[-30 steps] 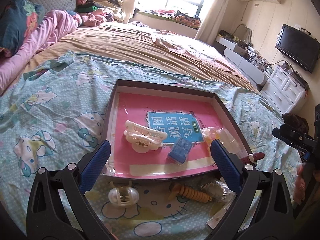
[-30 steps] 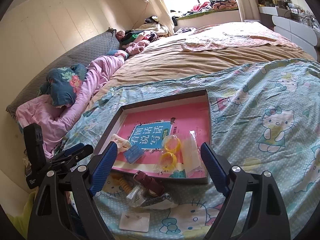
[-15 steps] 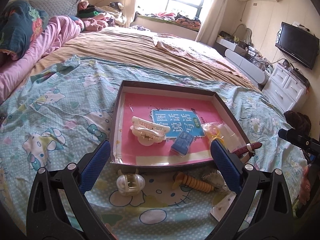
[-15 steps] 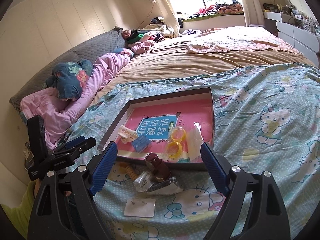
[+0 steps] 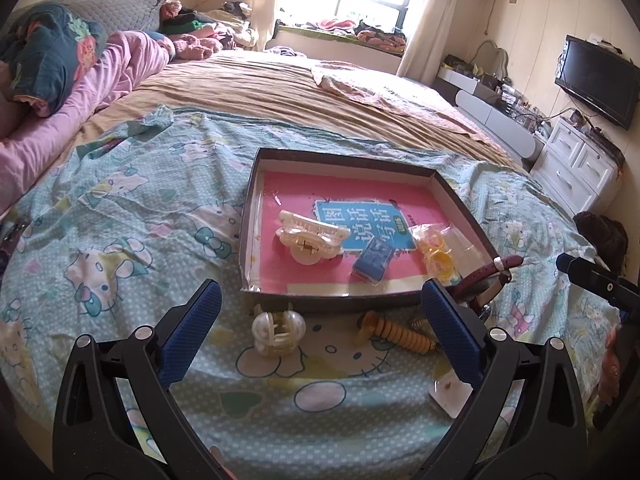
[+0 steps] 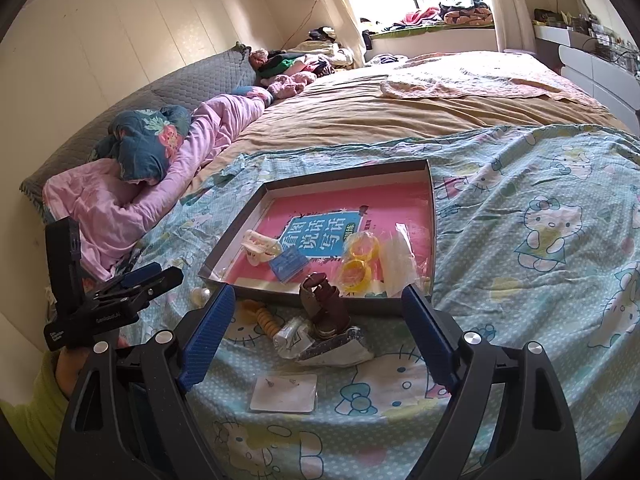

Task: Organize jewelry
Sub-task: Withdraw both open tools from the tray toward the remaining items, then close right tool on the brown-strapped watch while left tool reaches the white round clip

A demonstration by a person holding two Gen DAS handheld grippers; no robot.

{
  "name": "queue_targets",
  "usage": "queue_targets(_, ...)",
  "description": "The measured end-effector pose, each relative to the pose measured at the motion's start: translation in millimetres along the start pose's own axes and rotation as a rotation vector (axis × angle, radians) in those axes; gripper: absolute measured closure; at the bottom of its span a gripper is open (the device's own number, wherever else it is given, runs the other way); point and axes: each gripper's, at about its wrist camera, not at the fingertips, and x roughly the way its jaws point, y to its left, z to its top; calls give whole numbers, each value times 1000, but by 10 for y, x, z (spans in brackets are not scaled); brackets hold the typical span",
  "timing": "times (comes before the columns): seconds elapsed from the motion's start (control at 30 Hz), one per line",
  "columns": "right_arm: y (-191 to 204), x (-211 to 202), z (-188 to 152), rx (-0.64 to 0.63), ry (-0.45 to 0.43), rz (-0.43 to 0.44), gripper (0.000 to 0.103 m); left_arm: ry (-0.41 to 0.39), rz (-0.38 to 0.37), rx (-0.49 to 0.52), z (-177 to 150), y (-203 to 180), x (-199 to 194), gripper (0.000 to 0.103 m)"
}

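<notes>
A shallow dark box [image 5: 251, 208] [image 6: 431, 216] with a pink book as its floor lies on the bed. Inside are a cream hair claw [image 5: 310, 236] [image 6: 260, 247], a small blue piece [image 5: 370, 264] [image 6: 288, 263], yellow rings in a clear bag [image 5: 434, 252] [image 6: 358, 258]. In front of the box lie a round pearly clip [image 5: 278, 330], an orange spiral hair tie [image 5: 396, 334] [image 6: 266, 320], a maroon-strapped watch [image 6: 326, 304] [image 5: 486, 272] on crumpled bags, and an earring card [image 6: 285, 393]. My left gripper [image 5: 320, 330] and right gripper [image 6: 316, 328] both hang open above these, holding nothing.
The Hello Kitty sheet [image 6: 540, 220] covers the near bed, with a tan blanket [image 5: 280, 84] beyond. Pink bedding and pillows [image 6: 132, 184] pile at the left. A white dresser [image 5: 580, 168] and a TV [image 5: 596, 76] stand at the right.
Both grippers have drawn back from the box, so the loose items in front of it now show in full. Their jaws stayed open.
</notes>
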Motion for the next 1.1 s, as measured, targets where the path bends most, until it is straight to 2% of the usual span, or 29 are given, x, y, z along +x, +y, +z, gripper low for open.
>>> queue_targets(0.23,97,64,-73,-18,26,12,19,53,50,-10,-100,68,-24,10)
queue_targets(0.43,193,149,-154,-37,47,15,19,127,87,-58,-157,202,85,10)
queue_targets(0.8,244,430,-185,-42,63,-79,19,212,104,-116,-216,311,316,10)
queue_targets(0.87,216,505,-174,-27,65,-86,25,218,113,-123,-216,323,352,10)
queue_targets(0.93,187,600,-159,-10,75,-86,26,225,116,-126,-219,334,388,10)
queue_targets(1.1,155,799,-137,-10,92,-108,41,229,116,-130,-222,342,423,10)
